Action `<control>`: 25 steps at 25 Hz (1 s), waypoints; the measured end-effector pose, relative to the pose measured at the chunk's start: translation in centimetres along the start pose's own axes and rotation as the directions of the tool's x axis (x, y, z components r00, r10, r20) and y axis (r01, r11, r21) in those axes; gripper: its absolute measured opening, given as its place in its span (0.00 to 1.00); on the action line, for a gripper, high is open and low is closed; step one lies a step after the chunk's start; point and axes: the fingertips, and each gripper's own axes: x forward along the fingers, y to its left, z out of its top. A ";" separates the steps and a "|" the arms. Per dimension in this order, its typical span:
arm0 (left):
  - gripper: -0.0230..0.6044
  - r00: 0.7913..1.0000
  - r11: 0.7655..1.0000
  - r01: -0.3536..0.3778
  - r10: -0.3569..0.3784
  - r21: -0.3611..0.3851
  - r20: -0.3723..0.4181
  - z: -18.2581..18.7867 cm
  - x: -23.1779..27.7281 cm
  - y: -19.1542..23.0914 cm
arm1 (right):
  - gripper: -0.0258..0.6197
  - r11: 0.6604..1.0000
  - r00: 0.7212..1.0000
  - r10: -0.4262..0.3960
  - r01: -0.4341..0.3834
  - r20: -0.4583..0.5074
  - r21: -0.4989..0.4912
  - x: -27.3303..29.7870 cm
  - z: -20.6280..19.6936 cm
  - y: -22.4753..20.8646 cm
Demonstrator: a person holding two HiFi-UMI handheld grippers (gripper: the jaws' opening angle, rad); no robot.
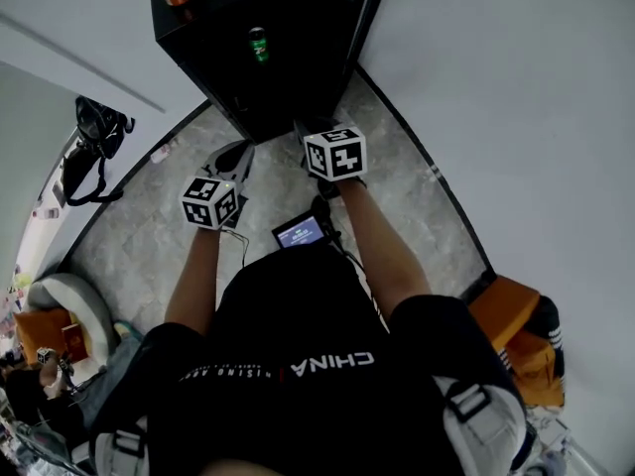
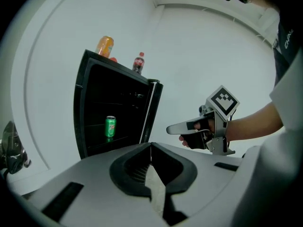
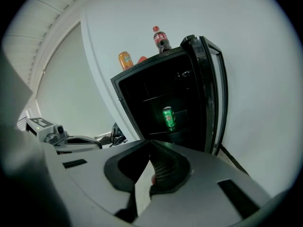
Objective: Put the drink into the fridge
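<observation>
Green can (image 3: 168,117) stands upright on a fridge (image 2: 79,112) shelf, so the drink looks placed; left claw (image 2: 150,145) pinched together, empty; right claw (image 3: 149,143) likewise closed on nothing; both hang clear of the open door (image 3: 207,89), probably to leave it room to swing.

The can (image 2: 110,126) is green, the fridge (image 2: 80,112) black, the floor (image 1: 149,236) marbled grey.
</observation>
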 end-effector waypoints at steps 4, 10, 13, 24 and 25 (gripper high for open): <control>0.06 0.999 0.999 0.039 -0.039 -0.019 0.011 -1.9 -3.7 -0.1 | 0.06 0.999 0.999 -0.037 0.038 0.017 -0.013 -1.2 -2.0 3.1; 0.06 0.997 0.997 0.078 -0.078 -0.017 0.014 -5.0 -9.9 -0.8 | 0.06 0.996 0.995 -0.086 0.087 0.042 -0.034 -3.7 -5.7 8.6; 0.06 0.996 0.995 0.092 -0.092 -0.030 0.010 -6.4 -12.7 -1.2 | 0.06 0.994 0.993 -0.104 0.106 0.048 -0.030 -5.1 -7.8 11.1; 0.06 0.994 0.994 0.111 -0.111 -0.012 -0.003 -8.9 -16.7 -4.0 | 0.06 0.991 0.990 -0.137 0.137 0.039 0.004 -8.7 -12.2 13.3; 0.06 0.995 0.994 0.104 -0.104 -0.022 0.002 -8.9 -16.8 -4.1 | 0.06 0.991 0.990 -0.133 0.133 0.041 -0.003 -9.0 -12.3 13.5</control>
